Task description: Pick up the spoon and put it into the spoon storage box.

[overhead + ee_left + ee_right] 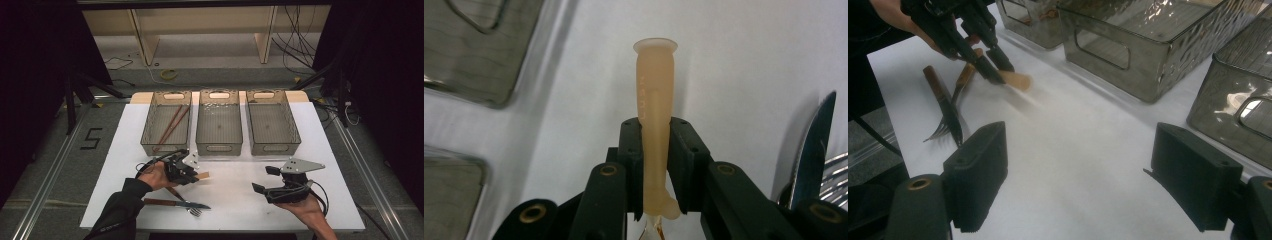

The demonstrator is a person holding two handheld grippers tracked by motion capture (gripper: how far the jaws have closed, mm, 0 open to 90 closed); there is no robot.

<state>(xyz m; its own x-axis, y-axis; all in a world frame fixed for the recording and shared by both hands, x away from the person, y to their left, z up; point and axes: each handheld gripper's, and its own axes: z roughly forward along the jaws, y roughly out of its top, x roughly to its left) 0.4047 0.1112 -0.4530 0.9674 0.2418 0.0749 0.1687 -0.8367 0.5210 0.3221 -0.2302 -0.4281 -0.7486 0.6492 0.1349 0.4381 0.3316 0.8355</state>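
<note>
White counter, three clear bins at far edge. Right gripper low over counter, jaws spread wide. Left gripper jaws pinching pale wooden handle, just above counter near fork, knife.

Black tongs with brass screws, grey 3-cornered plates, black sleeve.

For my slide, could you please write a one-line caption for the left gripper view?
Left tool shut on a pale tan wooden utensil handle above the white table.
</note>
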